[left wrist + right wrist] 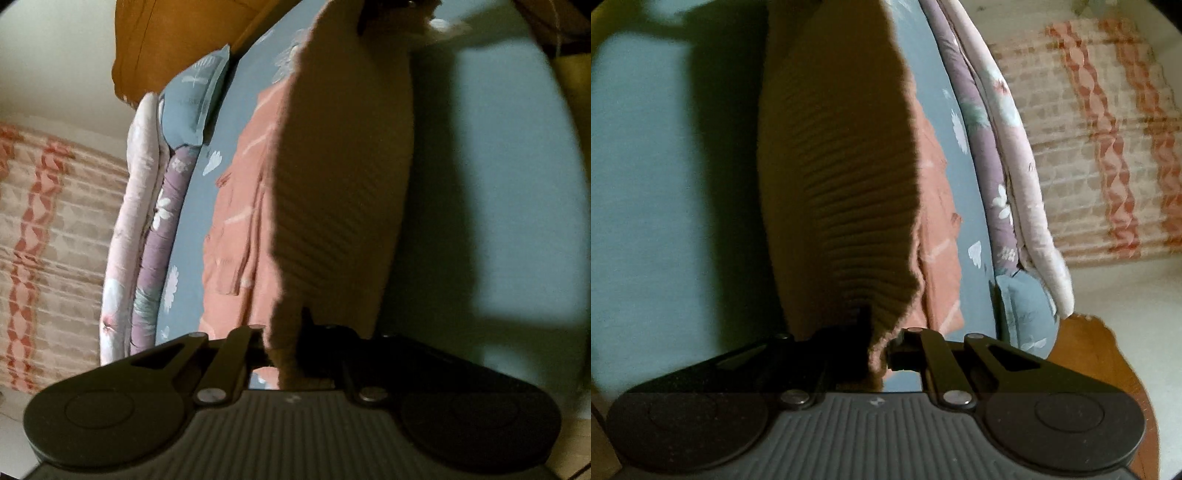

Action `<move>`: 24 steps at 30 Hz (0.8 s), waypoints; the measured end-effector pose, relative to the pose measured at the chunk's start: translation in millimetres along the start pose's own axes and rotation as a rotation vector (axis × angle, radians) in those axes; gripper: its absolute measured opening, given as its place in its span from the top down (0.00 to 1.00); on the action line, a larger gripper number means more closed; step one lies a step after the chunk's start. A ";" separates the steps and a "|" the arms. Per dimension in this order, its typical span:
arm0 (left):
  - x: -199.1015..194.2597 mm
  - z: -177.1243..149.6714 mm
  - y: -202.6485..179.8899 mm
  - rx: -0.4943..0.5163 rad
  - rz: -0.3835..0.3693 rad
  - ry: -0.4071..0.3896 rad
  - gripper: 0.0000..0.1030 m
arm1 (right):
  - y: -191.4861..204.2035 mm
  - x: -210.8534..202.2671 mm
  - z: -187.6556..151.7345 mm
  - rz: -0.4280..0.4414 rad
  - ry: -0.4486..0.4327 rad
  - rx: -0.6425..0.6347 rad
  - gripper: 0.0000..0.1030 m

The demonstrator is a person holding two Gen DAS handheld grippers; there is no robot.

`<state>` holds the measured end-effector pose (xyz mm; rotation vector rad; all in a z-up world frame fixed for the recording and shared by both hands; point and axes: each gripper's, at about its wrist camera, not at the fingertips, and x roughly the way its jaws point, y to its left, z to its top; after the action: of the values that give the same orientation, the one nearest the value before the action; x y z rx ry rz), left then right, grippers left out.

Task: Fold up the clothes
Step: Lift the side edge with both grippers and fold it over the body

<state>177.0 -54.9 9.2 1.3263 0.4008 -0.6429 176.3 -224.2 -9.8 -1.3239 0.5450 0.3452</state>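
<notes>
The left gripper (286,354) is clamped on one end of a ribbed brown garment (343,177) stretched lengthwise above the blue bedsheet (491,184) to the right gripper (877,354), pinching its other end; only the left view shows an orange-brown headboard (166,40).

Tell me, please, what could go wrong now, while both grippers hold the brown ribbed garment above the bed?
1. The left gripper and the right gripper each pinch only a narrow edge of the brown ribbed garment, so the knit may slip out.
2. The salmon garment lies just beside it on the blue bedsheet; lowering there could cover or drag it.
</notes>
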 end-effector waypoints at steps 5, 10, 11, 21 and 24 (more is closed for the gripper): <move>27.7 8.1 38.7 -0.046 -0.045 0.027 0.95 | -36.7 23.3 4.0 0.014 0.009 0.032 0.90; 50.8 13.7 67.2 -0.073 -0.062 0.049 0.95 | -66.7 42.4 5.7 0.012 -0.001 0.062 0.90; 55.1 14.4 72.1 -0.077 -0.066 0.053 0.95 | -72.1 47.4 6.5 0.009 -0.003 0.067 0.90; 98.7 11.5 108.8 -0.132 -0.095 0.073 0.94 | -117.8 101.0 19.5 -0.011 -0.023 0.114 0.90; 119.6 12.0 121.5 -0.142 -0.091 0.075 0.94 | -128.3 122.0 23.2 -0.013 -0.018 0.123 0.90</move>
<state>345.0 -77.5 31.1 1.2047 0.5605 -0.6297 349.7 -238.2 30.3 -1.2041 0.5335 0.3076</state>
